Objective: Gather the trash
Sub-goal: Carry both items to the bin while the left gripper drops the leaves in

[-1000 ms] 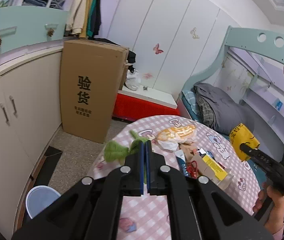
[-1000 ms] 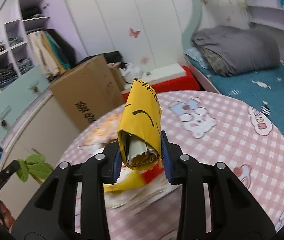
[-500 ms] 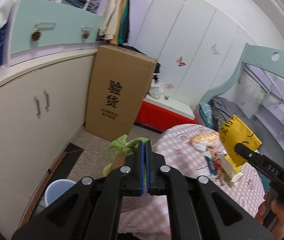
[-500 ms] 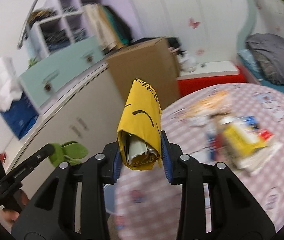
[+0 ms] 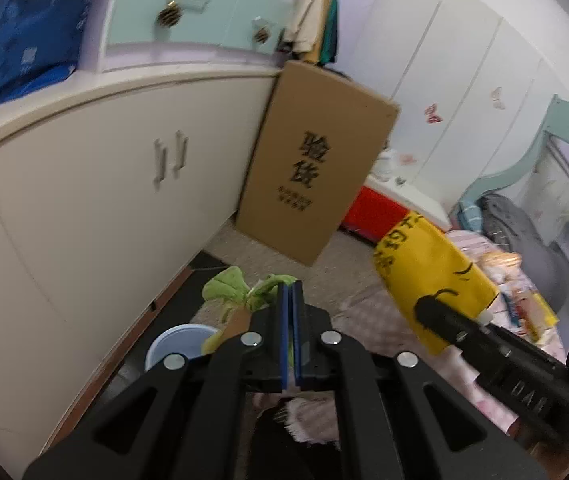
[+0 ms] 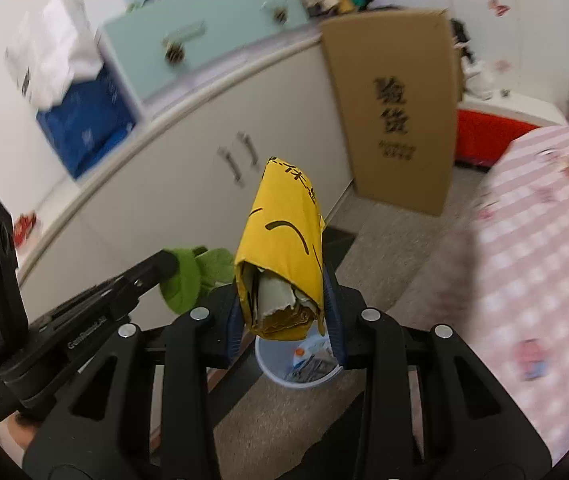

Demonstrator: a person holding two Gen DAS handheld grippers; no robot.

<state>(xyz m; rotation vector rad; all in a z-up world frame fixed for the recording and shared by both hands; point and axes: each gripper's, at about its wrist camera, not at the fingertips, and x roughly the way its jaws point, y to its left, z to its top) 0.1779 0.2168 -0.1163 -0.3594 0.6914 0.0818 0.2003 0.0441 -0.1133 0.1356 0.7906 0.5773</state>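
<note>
Right gripper has its jaws clamped on a yellow wrapper, a folded pkg w/ black print and torn grey-white paper showing at its lower end. The wrapper stands upright between the blue pads and sticks out well past the tips. Directly below those jaws, on the floor, sits the light-blue bin, w/ some scraps visible inside. In the left wrist view the same wrapper hangs off to the right of the left jaws, pinched by the right gripper.

Left gripper: jaws closed on green leafy scraps. The pads are nearly touching, and the leaves poke out ahead and to the left of the tips. From the right cam, the leaves sit at the end of the left gripper, just left of the yellow wrapper, both near each other above the floor. The bin shows below-left of the left jaws, partly hidden by the leaves.

Ahead of both jaws is a tall cardboard box w/ black characters, leaning by a cream cabinet. To the right of the jaws is the bench w/ a pink check cloth; more litter lies on it beyond the wrapper, blurry.
</note>
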